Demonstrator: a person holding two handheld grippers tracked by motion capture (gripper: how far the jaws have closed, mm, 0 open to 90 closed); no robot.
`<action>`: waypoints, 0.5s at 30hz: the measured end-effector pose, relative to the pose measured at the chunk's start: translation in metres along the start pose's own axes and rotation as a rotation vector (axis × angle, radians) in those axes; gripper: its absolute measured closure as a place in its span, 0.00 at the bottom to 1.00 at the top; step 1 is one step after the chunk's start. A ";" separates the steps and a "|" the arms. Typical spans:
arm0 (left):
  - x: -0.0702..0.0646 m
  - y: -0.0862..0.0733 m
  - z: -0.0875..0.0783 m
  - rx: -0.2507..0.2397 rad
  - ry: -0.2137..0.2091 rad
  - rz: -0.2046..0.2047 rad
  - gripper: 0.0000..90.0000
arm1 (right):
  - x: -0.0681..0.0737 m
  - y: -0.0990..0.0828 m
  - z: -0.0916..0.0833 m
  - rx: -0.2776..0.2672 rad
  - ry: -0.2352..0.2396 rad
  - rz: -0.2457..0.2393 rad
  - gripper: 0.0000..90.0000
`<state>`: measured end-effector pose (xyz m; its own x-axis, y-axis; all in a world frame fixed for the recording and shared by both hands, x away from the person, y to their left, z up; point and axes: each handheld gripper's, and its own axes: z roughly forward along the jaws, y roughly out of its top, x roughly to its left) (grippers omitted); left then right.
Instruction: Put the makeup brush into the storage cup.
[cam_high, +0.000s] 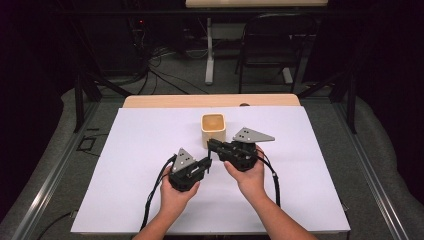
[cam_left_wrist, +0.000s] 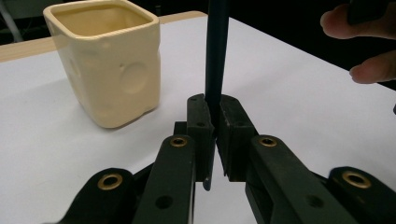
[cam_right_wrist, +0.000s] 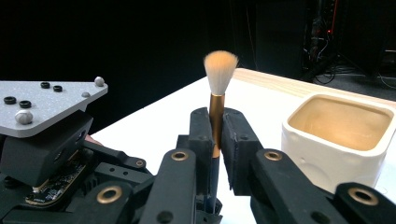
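Note:
A makeup brush stands upright between both grippers, its pale bristles (cam_right_wrist: 220, 70) on top. In the right gripper view my right gripper (cam_right_wrist: 215, 116) is shut on the gold ferrule (cam_right_wrist: 216, 116). Lower down, my left gripper (cam_left_wrist: 214, 105) is shut on the dark handle (cam_left_wrist: 216, 51). A cream square cup (cam_high: 213, 129) stands empty just behind the two grippers. In the high view the left gripper (cam_high: 209, 162) and right gripper (cam_high: 210, 144) meet tip to tip near the table's middle. The left gripper's grey plate (cam_right_wrist: 42, 105) shows in the right gripper view.
A white sheet (cam_high: 150, 140) covers the wooden table (cam_high: 175, 101). Fingers of the right hand (cam_left_wrist: 355, 23) show in the left gripper view. A black chair (cam_high: 275, 45) and cables stand on the floor beyond the table's far edge.

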<state>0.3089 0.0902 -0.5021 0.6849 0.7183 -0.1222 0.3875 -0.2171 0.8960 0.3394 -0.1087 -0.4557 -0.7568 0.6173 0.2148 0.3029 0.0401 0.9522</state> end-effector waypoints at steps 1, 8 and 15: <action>0.000 0.000 0.000 0.001 0.000 0.000 0.93 | 0.000 0.000 0.000 0.001 0.000 0.000 0.93; 0.000 0.000 0.000 -0.001 0.001 -0.002 0.93 | 0.000 0.001 0.000 0.007 0.004 -0.002 0.93; 0.000 0.000 0.000 -0.003 0.000 -0.004 0.93 | 0.000 0.001 -0.001 0.008 0.004 0.000 0.93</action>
<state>0.3087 0.0898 -0.5022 0.6831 0.7194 -0.1260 0.3887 -0.2121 0.8966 0.3393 -0.1091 -0.4549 -0.7591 0.6141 0.2158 0.3074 0.0460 0.9505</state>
